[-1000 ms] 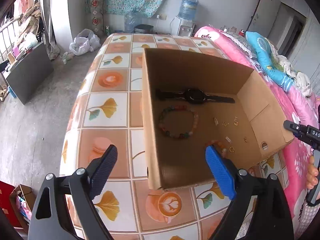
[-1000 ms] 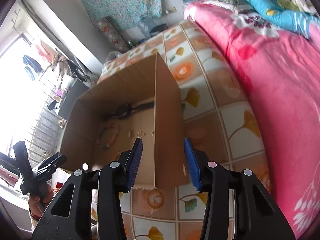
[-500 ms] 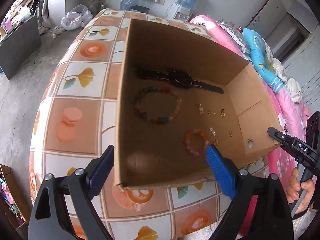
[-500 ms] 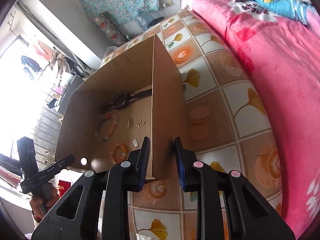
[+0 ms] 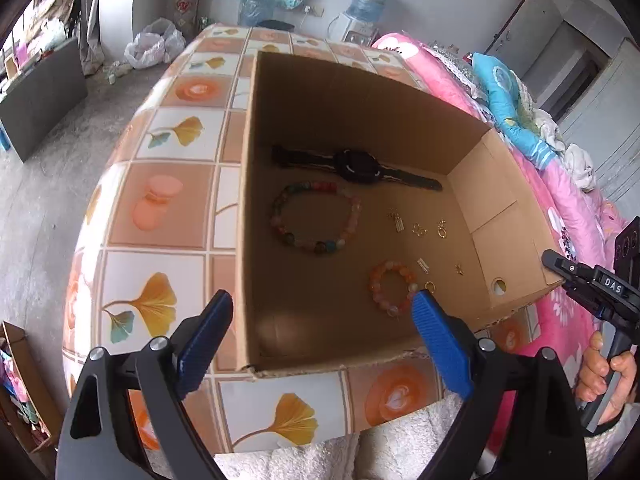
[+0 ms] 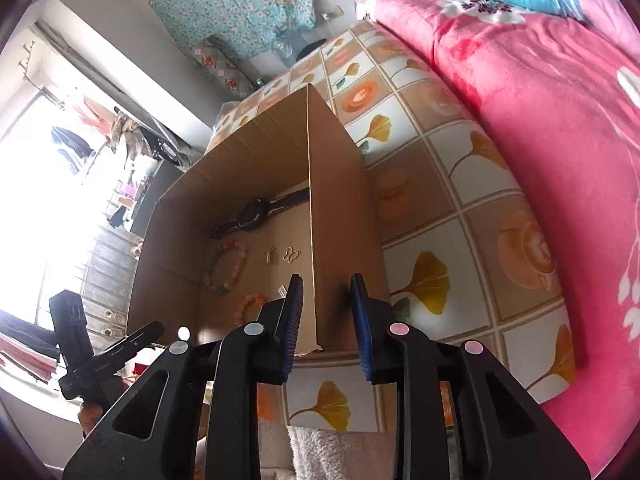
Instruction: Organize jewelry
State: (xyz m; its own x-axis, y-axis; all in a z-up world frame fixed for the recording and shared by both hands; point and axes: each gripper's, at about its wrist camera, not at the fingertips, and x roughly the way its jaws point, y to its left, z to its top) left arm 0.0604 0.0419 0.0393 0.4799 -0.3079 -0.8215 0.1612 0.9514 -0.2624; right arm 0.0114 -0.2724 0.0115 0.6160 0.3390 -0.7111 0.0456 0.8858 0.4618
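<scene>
An open cardboard box [image 5: 360, 92] stands on the tiled table [image 5: 172, 200]. Inside lie a black watch [image 5: 358, 166], a multicoloured bead bracelet [image 5: 306, 189], a small orange bead bracelet [image 5: 374, 280] and several tiny gold pieces [image 5: 420, 230]. My left gripper [image 5: 320, 298] is open above the box's near wall, holding nothing. My right gripper [image 6: 327, 279] straddles the near end of the box's right wall [image 6: 340, 200]. Its jaws are opening, and the cardboard stands between the pads with a gap on the outer side. The watch [image 6: 254, 214] and orange bracelet [image 6: 246, 304] also show there.
A pink blanket-covered bed [image 6: 540, 120] runs along the table's right side. A white fluffy cloth [image 5: 384, 452] lies at the near table edge. A water dispenser [image 5: 370, 4] and plastic bags [image 5: 150, 42] stand on the floor beyond. A hand [image 5: 604, 380] holds the right gripper's handle.
Both grippers have moved in over the box's near end, so more of its inside shows. The right jaws narrowed around the right wall, then widened a little.
</scene>
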